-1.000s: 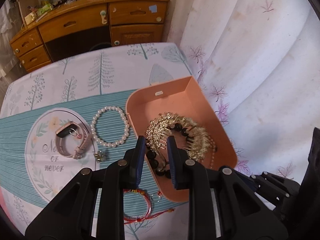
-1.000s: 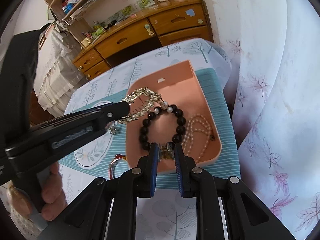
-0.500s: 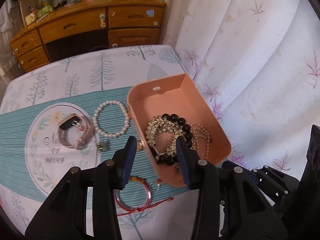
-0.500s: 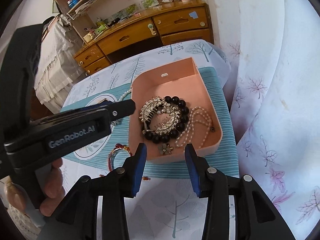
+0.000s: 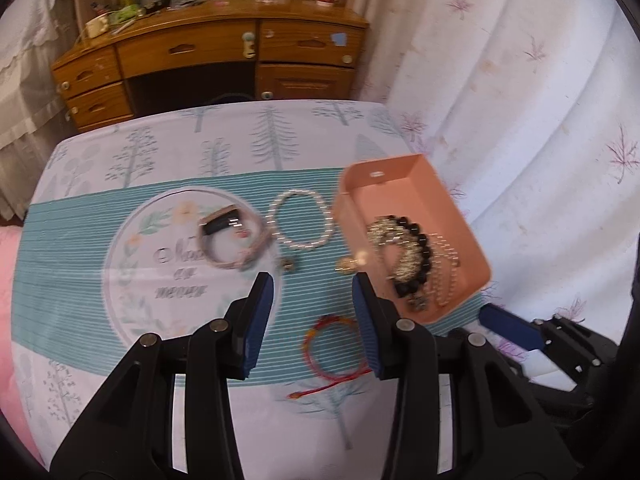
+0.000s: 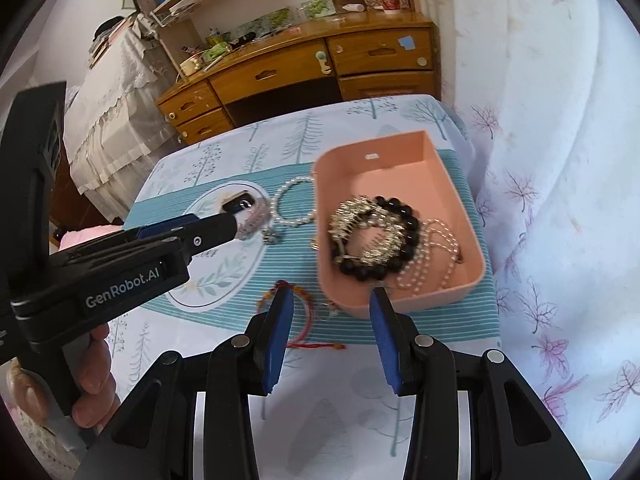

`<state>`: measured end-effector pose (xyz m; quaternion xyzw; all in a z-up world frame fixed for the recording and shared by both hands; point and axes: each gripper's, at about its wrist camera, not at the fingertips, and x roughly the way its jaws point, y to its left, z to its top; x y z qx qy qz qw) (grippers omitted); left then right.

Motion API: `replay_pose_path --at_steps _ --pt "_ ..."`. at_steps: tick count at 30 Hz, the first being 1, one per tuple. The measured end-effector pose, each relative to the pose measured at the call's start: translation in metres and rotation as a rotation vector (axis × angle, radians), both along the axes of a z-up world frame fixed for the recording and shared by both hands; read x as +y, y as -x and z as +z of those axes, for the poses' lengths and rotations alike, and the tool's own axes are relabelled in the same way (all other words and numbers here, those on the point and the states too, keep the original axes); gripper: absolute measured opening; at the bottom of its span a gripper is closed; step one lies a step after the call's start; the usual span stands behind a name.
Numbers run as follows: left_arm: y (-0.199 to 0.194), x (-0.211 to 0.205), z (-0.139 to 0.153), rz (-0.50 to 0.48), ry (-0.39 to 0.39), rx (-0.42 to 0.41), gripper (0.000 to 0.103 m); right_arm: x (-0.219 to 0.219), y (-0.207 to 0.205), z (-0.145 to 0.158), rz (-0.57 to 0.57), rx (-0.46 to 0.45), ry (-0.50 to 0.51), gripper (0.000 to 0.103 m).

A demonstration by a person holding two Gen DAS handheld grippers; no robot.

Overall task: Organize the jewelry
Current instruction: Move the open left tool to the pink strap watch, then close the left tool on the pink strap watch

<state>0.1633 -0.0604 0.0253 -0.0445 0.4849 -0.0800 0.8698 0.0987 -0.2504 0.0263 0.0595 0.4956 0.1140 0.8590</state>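
A pink tray sits at the right end of the tablecloth. In it lie a gold hair comb, a black bead bracelet and a pearl necklace. Left of the tray, a pearl bracelet, a pink watch band, a small charm and a gold earring rest on the cloth. A red string bracelet lies nearer me. My left gripper is open and empty above the cloth, just left of the tray. My right gripper is open and empty at the tray's near left corner.
A white flowered curtain hangs close behind the tray's right side. A wooden desk with drawers stands beyond the table's far edge. A person's hand holds the left gripper's handle at the lower left of the right wrist view.
Both grippers opened: the left let go of the gold comb, the right of the black bracelet, and both now lie in the tray. Both grippers pulled back and up; the left shifted leftward.
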Motion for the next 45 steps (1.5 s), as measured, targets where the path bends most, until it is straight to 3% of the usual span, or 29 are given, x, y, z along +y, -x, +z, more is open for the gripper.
replay_pose_path --at_steps 14,25,29,35,45 --pt "0.014 0.108 -0.007 0.122 -0.011 0.006 0.038 0.083 -0.015 0.017 0.075 0.02 0.043 0.04" --pt "0.003 0.187 -0.012 0.222 -0.039 0.044 0.038 0.14 -0.062 0.04 0.11 0.016 0.074 0.04" --pt "-0.009 0.207 -0.018 0.251 -0.014 0.069 0.038 0.154 -0.09 0.04 0.111 0.03 0.071 0.04" --pt "-0.036 0.204 -0.04 0.246 0.045 0.129 0.038 0.169 -0.139 0.004 0.106 0.109 0.12 0.04" --pt "-0.079 0.143 -0.085 0.175 0.118 0.2 0.038 0.154 -0.18 -0.053 0.067 0.145 0.128 0.037"
